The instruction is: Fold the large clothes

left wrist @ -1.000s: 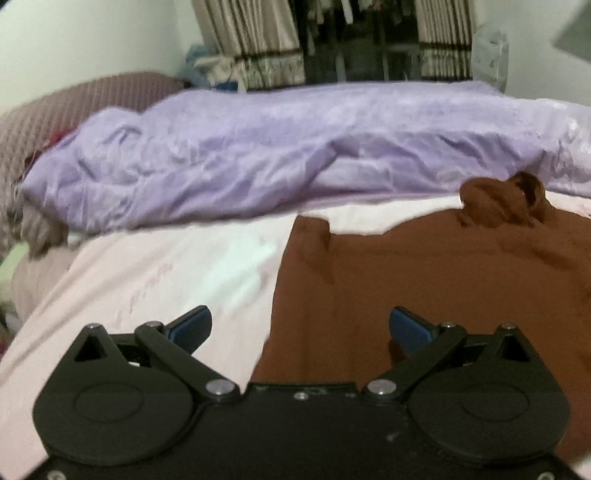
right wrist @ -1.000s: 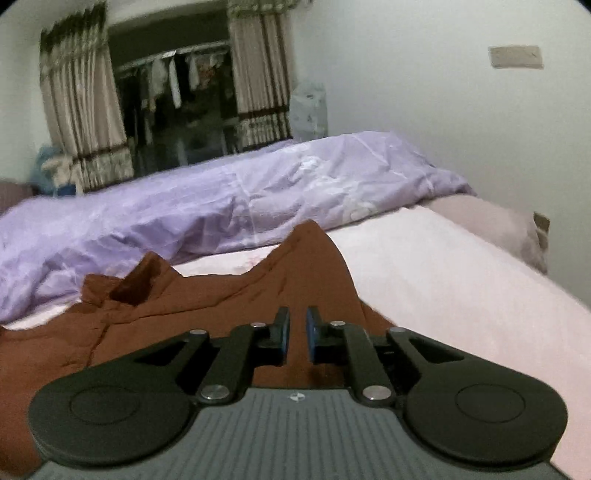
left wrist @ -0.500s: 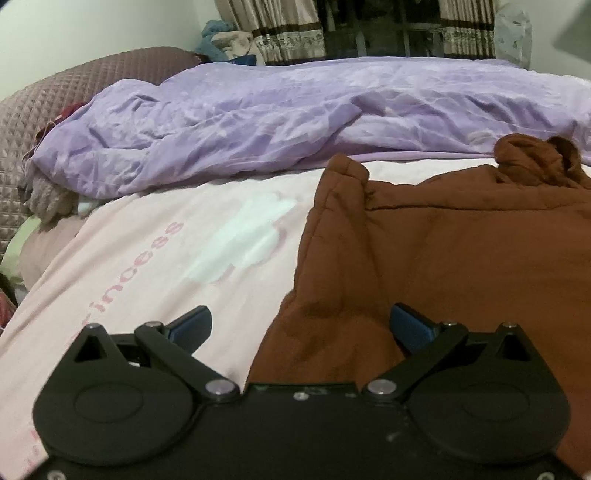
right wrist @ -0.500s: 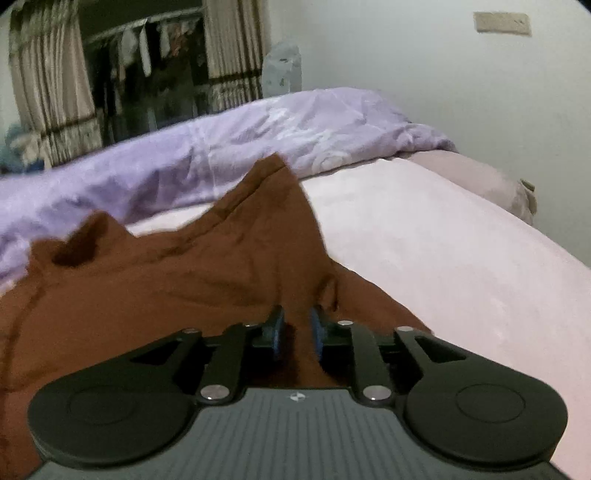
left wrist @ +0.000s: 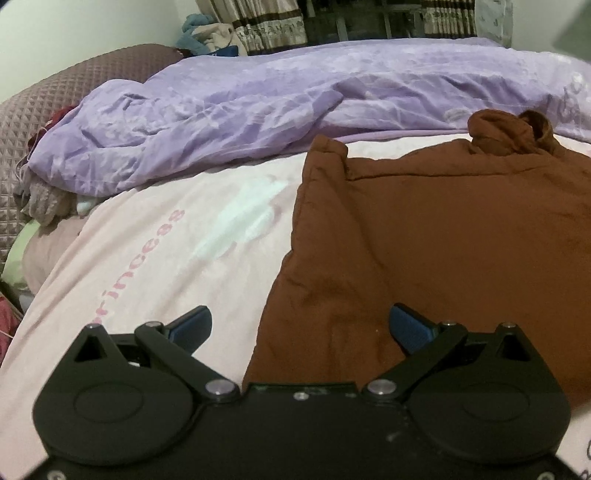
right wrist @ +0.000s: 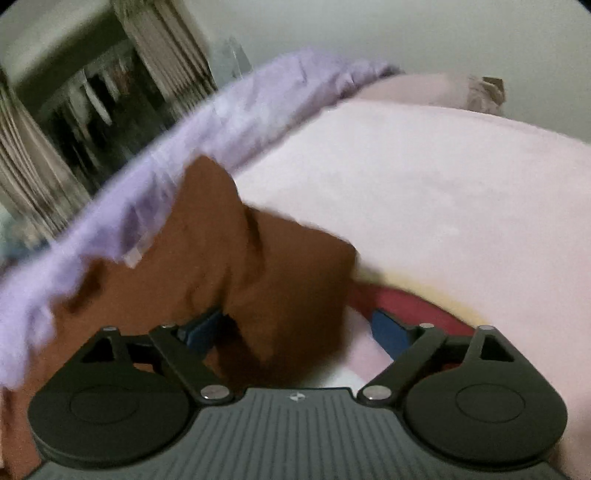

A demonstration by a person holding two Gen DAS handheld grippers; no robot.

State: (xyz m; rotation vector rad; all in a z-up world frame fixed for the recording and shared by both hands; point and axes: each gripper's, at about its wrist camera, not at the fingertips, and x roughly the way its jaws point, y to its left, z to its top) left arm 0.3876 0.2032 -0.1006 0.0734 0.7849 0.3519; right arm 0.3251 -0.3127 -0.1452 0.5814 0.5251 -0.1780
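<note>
A large brown garment (left wrist: 443,236) lies spread on the pink bed sheet (left wrist: 155,258), its bunched hood (left wrist: 513,131) at the far end. My left gripper (left wrist: 301,326) is open, low over the garment's near left edge, holding nothing. In the blurred right wrist view my right gripper (right wrist: 299,328) is open, with a fold of the brown garment (right wrist: 258,266) lying loose between its jaws and against the left finger (right wrist: 201,326).
A crumpled purple duvet (left wrist: 295,99) runs along the far side of the bed. A quilted brown headboard (left wrist: 48,99) and a pillow (left wrist: 44,254) are at the left. Curtains (left wrist: 266,22) and a wall stand beyond. A red printed patch on the sheet (right wrist: 410,302) shows by the right gripper.
My right gripper has opened and let go of the brown garment, and its view has tilted and blurred. My left gripper has moved lower and closer over the garment's left edge, still open.
</note>
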